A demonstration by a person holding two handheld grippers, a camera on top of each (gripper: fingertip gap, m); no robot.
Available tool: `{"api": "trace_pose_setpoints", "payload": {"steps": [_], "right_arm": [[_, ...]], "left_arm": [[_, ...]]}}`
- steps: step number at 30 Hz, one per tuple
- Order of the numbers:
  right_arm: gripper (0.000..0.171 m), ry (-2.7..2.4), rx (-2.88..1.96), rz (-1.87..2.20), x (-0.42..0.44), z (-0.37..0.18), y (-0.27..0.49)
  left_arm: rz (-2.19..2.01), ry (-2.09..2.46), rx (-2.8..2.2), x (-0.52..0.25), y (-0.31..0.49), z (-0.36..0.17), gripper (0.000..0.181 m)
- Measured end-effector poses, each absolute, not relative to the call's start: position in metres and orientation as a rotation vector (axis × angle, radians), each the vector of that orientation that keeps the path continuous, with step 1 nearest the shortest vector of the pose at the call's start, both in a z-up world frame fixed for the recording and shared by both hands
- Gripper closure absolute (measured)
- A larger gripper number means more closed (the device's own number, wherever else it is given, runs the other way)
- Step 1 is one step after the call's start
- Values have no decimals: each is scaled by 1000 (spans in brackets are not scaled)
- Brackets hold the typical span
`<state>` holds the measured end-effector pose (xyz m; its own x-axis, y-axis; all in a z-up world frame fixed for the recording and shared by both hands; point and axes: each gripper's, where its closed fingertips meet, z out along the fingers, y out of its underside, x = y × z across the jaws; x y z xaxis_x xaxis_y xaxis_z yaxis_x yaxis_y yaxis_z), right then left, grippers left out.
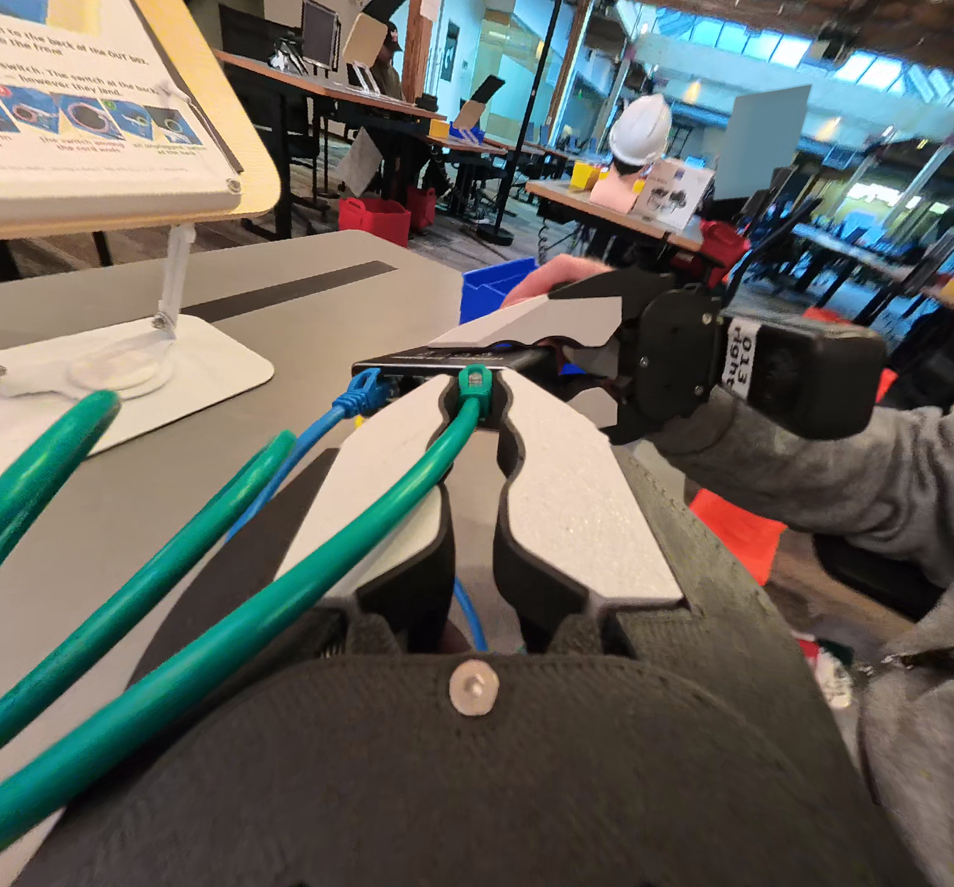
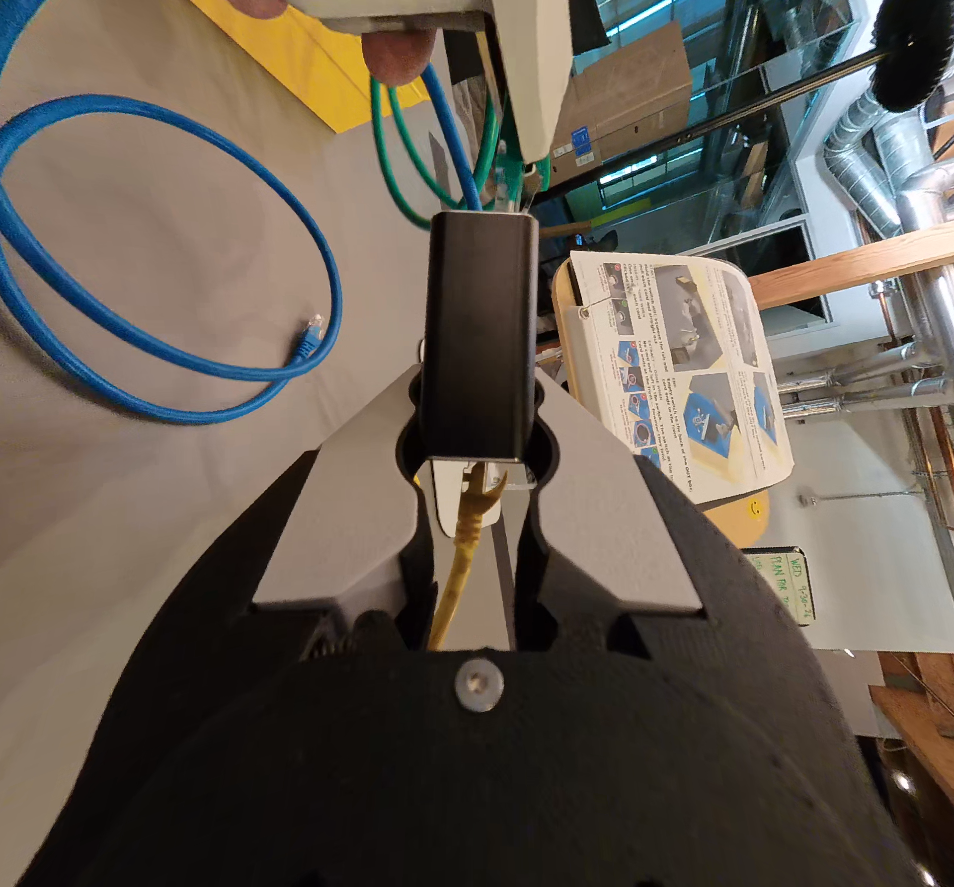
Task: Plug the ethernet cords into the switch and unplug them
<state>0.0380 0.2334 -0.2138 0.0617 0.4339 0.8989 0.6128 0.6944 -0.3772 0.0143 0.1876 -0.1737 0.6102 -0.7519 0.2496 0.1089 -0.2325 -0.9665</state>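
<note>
Left gripper [image 1: 477, 398] is clamping the green plug [image 1: 475, 381] between its fingertips, right at the switch [image 1: 444, 356] port face. Right gripper [image 2: 477, 398] is pinching the black switch [image 2: 477, 331] by its narrow sides, lifted off the table. Blue cord [image 1: 356, 395] is sitting plugged in just left of the left fingers. Switch is looking light, rigid, smooth, probably slippery. Plug is hard with a fragile tab; cord is springy, so best gripping the plug body.

One switch [image 2: 477, 336] — perhaps three cords [image 1: 330, 501], two grippers [image 1: 472, 400].

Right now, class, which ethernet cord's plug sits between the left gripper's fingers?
The green ethernet cord: its plug sits between the left gripper fingers at the switch. The blue cord sits outside, alongside.
</note>
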Motion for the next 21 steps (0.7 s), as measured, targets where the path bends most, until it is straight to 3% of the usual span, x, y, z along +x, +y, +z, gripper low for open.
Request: {"api": "trace_pose_setpoints", "payload": {"steps": [21], "right_arm": [[139, -1524, -759, -26, 37, -185, 202]], "left_arm": [[-1197, 531, -1431, 18, 173, -158, 170]]}}
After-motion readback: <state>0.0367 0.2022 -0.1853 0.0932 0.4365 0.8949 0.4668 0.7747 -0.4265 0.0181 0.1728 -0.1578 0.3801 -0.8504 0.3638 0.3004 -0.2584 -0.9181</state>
